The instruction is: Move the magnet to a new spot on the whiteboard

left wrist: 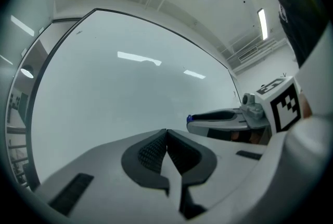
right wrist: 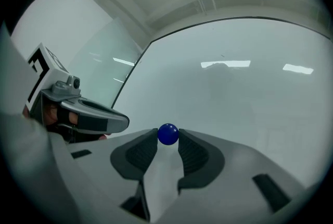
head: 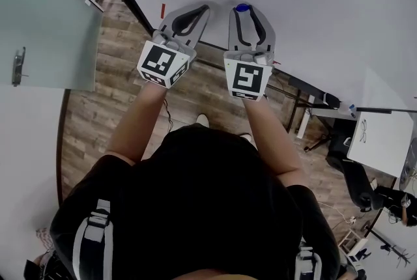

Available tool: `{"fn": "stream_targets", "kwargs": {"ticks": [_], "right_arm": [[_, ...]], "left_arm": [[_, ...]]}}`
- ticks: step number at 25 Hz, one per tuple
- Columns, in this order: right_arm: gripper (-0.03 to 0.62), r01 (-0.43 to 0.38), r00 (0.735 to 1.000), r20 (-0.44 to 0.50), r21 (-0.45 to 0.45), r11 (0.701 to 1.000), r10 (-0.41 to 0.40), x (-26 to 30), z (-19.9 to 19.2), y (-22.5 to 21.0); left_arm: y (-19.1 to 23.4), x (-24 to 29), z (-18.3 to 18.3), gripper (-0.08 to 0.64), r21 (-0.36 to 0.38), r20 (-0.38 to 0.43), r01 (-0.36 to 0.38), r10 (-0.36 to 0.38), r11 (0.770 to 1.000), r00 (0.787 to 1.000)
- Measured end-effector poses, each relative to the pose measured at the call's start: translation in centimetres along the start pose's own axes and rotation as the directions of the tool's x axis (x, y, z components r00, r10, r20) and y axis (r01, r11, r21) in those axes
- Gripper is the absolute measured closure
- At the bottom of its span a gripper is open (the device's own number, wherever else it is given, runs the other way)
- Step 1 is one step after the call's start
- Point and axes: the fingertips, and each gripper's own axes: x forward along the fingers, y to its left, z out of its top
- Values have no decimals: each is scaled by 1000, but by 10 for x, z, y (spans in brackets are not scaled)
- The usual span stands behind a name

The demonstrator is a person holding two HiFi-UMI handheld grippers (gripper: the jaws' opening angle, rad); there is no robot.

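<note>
Tips of your right claw (right wrist: 168, 139) pinch the small round blue magnet (right wrist: 168, 134) from both sides, close up at the whiteboard (right wrist: 239, 103). Your left claw (left wrist: 166, 133) is clenched on nothing, its jaws pressed together, and it points at the same board just beside the right one
</note>
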Motion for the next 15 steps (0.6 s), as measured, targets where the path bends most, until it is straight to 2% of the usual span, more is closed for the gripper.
{"fn": "stream_targets", "kwargs": {"ticks": [6, 15], "right_arm": [[472, 18, 1000, -25, -45, 999, -19, 12, -7, 2], [474, 22, 1000, -20, -25, 999, -23, 13, -7, 1]], "left_arm": [[7, 3, 2, 555, 1, 9, -1, 1, 1000, 1000], [7, 7, -2, 555, -1, 5, 3, -3, 1000, 1000]]}}
